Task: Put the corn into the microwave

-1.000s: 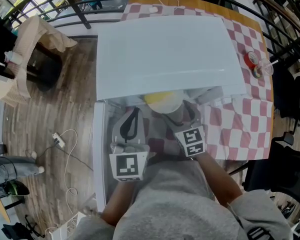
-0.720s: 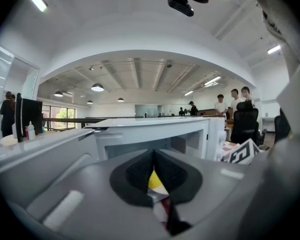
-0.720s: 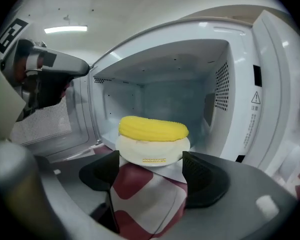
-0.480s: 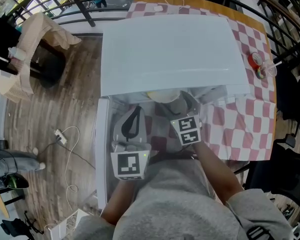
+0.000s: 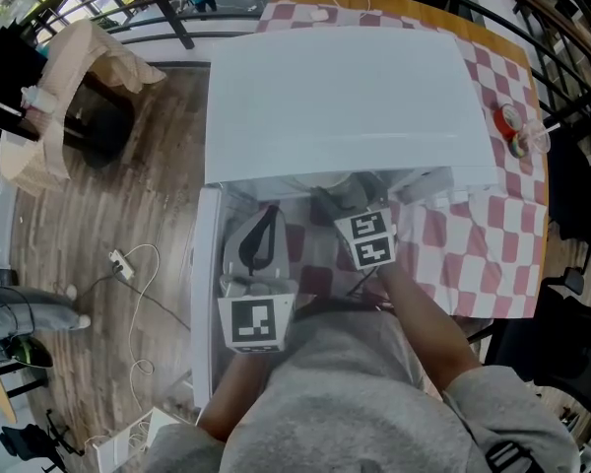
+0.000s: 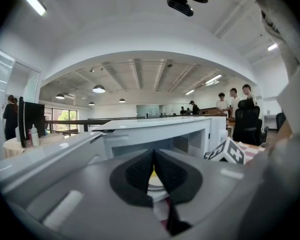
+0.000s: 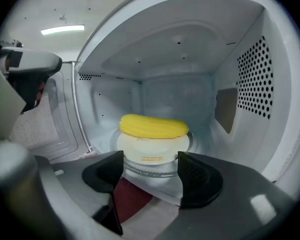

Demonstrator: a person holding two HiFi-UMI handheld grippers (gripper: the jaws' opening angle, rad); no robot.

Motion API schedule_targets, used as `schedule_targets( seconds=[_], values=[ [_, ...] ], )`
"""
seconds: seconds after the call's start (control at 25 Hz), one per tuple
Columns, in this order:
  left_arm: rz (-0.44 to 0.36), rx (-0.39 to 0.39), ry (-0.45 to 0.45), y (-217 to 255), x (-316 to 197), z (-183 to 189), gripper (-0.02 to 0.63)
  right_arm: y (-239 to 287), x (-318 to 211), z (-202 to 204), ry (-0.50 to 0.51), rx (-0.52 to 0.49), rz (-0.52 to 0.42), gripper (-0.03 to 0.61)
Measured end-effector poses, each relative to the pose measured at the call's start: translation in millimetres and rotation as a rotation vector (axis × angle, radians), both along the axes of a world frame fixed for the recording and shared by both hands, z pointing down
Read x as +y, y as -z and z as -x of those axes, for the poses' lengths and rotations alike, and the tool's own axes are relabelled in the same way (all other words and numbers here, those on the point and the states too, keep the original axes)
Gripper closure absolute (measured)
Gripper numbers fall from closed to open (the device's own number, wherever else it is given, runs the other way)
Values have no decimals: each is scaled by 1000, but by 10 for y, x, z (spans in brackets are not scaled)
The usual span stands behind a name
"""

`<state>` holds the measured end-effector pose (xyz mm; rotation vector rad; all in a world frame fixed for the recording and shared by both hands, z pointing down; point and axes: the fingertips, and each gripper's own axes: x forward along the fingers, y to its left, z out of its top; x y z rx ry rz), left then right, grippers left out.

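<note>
Yellow corn [image 7: 152,125] sits right inside the microwave [image 5: 335,97], lying on its side across the top of a white bowl [image 7: 152,153]. That bowl stands on the glass turntable [image 7: 136,170] in the middle of the cavity floor. Just in front of it, at the microwave's mouth, is the right gripper [image 7: 151,160], jaws spread wide with one dark pad to either side of the bowl's near edge. They have just been closing a touch, yet nothing is pinched between them; the bowl stands just past the tips, and I can't tell whether the pads touch it. From the head view its marker cube [image 5: 367,239] shows just outside the microwave's front edge, the tips tucked under the white top. Left of the opening, the door [image 5: 202,284] stands swung open. The left gripper [image 6: 153,156] is in front of the microwave near that door, jaws pressed together with nothing in them, aimed towards the open cavity. Under the microwave and out to its right spreads a red-and-white checked cloth [image 5: 473,254]. To the microwave's left there's wood floor [image 5: 108,225] with a white cable [image 5: 138,284] trailing across it.
</note>
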<state>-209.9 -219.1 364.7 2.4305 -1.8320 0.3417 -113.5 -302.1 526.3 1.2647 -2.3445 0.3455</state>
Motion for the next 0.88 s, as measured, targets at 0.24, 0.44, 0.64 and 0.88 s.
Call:
schedule_targets(
  seconds=[0.24,0.44,0.64,0.88],
  values=[
    [1,0,-10,5,18,-18,606,64,-23,50,39,-16,-6,328],
    [8,7,-14,-42,24,-58,604,348,107,-117,99,-40,-86,578],
    [2,26,-19,-56,61,-175,604,735,485,-339,267,-117,-104,578],
    [-4,7,-4,-11,204,-306,604,1234,769,-850,272,-212,-100,578]
  ],
)
